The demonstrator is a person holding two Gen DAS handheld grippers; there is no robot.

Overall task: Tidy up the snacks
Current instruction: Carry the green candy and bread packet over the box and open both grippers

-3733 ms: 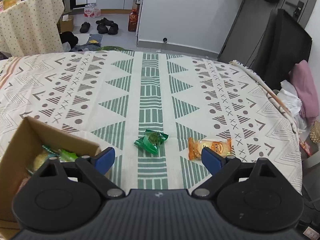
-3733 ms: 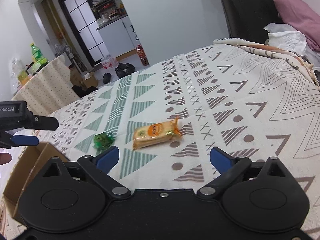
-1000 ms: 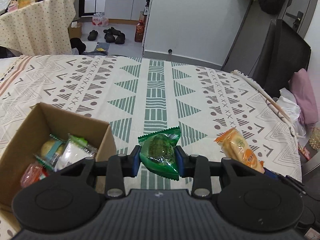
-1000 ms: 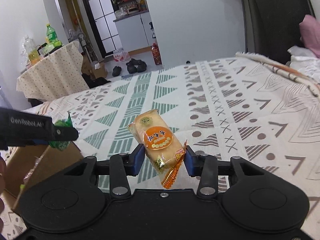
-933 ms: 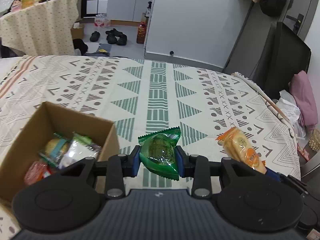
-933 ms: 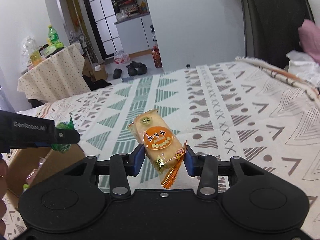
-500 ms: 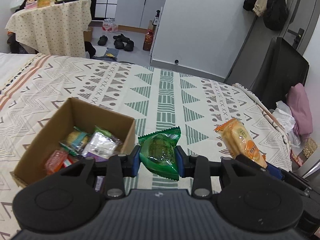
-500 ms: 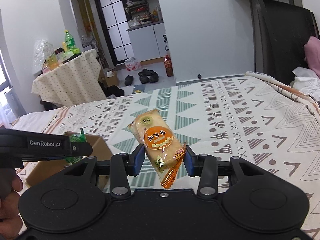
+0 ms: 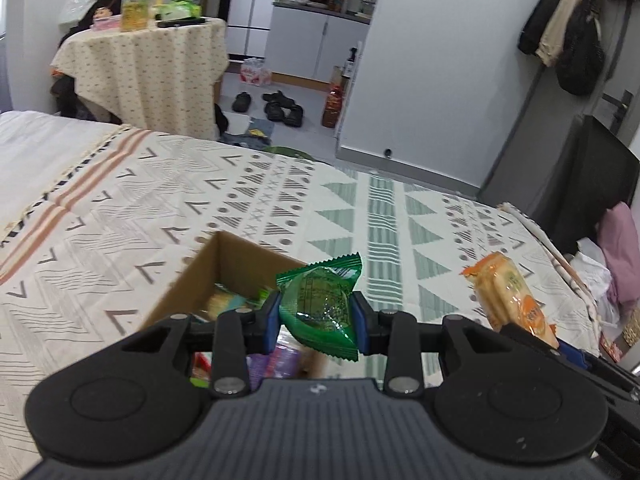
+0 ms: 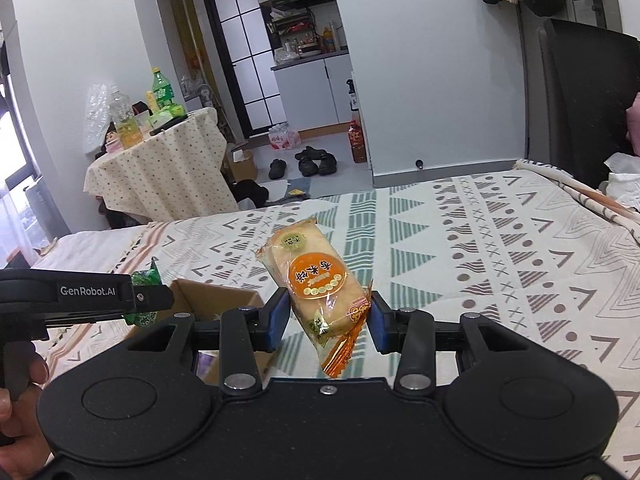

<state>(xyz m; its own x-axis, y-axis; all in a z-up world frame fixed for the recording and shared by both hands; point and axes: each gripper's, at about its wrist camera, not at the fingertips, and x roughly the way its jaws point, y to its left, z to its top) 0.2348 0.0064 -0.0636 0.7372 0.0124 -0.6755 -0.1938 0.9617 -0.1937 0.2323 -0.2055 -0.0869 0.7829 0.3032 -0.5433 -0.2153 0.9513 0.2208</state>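
Note:
My left gripper (image 9: 316,317) is shut on a green snack packet (image 9: 320,304), held in the air over the open cardboard box (image 9: 208,268). Several wrapped snacks lie inside the box, partly hidden by the gripper body. My right gripper (image 10: 328,316) is shut on an orange rice-cracker packet (image 10: 312,276), lifted above the patterned bedspread (image 10: 500,248). In the left wrist view the orange packet (image 9: 508,292) shows at the right. In the right wrist view the left gripper (image 10: 148,300) with the green packet (image 10: 145,280) hovers above the box (image 10: 212,300), a hand (image 10: 16,400) gripping its handle.
The bed's far edge (image 9: 400,176) borders a floor with shoes (image 9: 280,106) and a bottle (image 9: 332,106). A cloth-covered table (image 9: 140,68) with bottles stands at the back left. A dark chair (image 9: 600,184) and pink clothes (image 9: 620,248) sit at the bed's right side.
Both grippers have risen with their packets held. The left one has shifted over the box, which now sits right below it; the view takes in more of the room.

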